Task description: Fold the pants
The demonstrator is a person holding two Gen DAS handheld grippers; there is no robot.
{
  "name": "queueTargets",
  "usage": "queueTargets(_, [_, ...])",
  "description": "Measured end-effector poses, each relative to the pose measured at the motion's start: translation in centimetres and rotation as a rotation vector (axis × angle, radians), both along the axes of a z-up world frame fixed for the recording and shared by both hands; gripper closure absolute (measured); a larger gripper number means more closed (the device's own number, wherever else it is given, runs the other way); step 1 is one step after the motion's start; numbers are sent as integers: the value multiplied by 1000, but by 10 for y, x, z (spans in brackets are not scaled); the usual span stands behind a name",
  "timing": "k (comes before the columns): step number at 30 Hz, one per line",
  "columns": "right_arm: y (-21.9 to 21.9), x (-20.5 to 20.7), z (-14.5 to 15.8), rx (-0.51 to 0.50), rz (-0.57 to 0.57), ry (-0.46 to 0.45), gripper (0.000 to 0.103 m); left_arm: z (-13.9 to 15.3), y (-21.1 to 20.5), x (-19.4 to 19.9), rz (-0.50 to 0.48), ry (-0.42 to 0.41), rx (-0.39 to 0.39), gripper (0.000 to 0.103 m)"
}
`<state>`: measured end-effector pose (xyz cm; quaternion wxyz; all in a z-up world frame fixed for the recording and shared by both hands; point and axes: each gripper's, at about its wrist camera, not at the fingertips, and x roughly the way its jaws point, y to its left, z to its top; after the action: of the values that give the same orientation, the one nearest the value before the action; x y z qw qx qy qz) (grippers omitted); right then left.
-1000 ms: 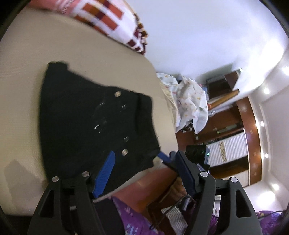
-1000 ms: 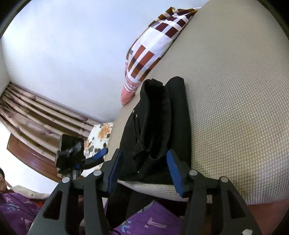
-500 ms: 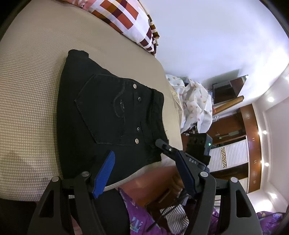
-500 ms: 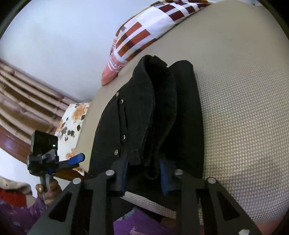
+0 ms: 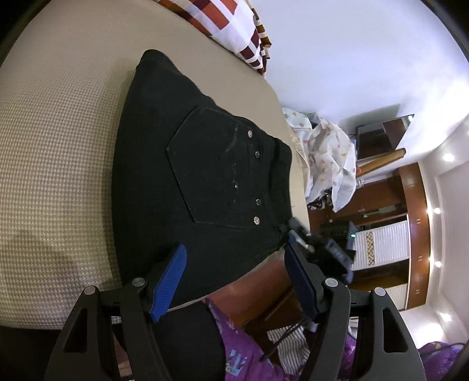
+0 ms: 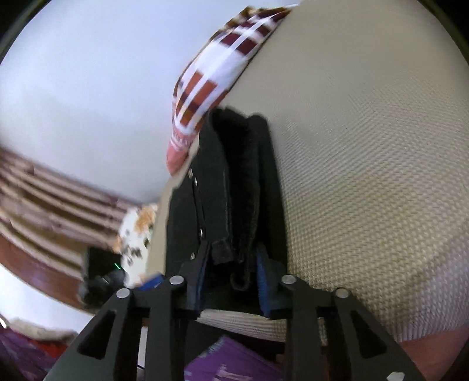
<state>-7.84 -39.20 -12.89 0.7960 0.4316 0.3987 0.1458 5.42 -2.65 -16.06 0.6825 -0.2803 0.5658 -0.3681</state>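
The black pants (image 5: 190,181) lie folded in a thick stack on the beige bed (image 5: 52,152), back pocket with metal studs facing up. My left gripper (image 5: 234,278) is open and empty, hovering over the near edge of the stack. In the right wrist view, my right gripper (image 6: 231,275) is shut on the near end of the folded pants (image 6: 231,187), its blue pads pressing the layers from both sides. The right gripper also shows in the left wrist view (image 5: 319,243), at the pants' near right corner.
A red, white and orange checked pillow (image 5: 231,20) lies at the far end of the bed (image 6: 366,164), just beyond the pants. A heap of white patterned cloth (image 5: 328,158) and wooden furniture (image 5: 381,187) stand beside the bed. The person's purple clothing (image 5: 249,351) is below the grippers.
My right gripper has closed on the near end of the folded pants. My left gripper stayed open and moved nearer over the stack.
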Motion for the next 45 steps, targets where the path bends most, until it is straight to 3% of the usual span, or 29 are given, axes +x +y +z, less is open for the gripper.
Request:
queueTargets(2, [-10,-13,15,34,-47,-31,71,2,2,0,5,-5,-11,34])
queueTargets(3, [-13,-19,21,81,-47,-42,71,4,2,0,4,-13,-13,34])
queueTargets(6, [-3,-30,34,93,-17,-21,72,8,0,0,-1,-35,-11,34])
queueTargets(11, [16,-24,22,120,-2,39,73,11,-8,-4,-32,-56,-1,34])
queueTargets(18, [25,-6,3,139,-85,87,74,9,-3,-7,-20,-43,-17,34])
queueTargets(21, [28,-2,-2,109,-114,128,86,5,0,-8,-12,-30,-20,34])
queueTargets(24, [29,-6,4,76,-122,115,90,6,2,-9,-7,-33,-16,34])
queueTargets(27, [29,-18,16,139,-125,81,91,10,5,-9,-2,-41,-16,34])
queueTargets(30, [34,-30,34,138,-111,60,91,16,8,-8,1,-64,-17,31])
queueTargets(34, [26,-36,1,152,-129,157,92,8,5,-6,-2,-51,-8,29])
queueTargets(36, [17,-39,-22,249,-156,180,93,0,2,-5,-6,-32,7,30])
queueTargets(38, [19,-36,-16,209,-145,165,93,-6,1,-5,-6,-28,14,30])
queueTargets(41, [18,-34,-14,228,-123,168,92,-6,-2,-2,-6,-38,22,30])
queueTargets(45, [19,-32,-1,158,-88,148,83,-5,-8,1,-10,-64,47,29])
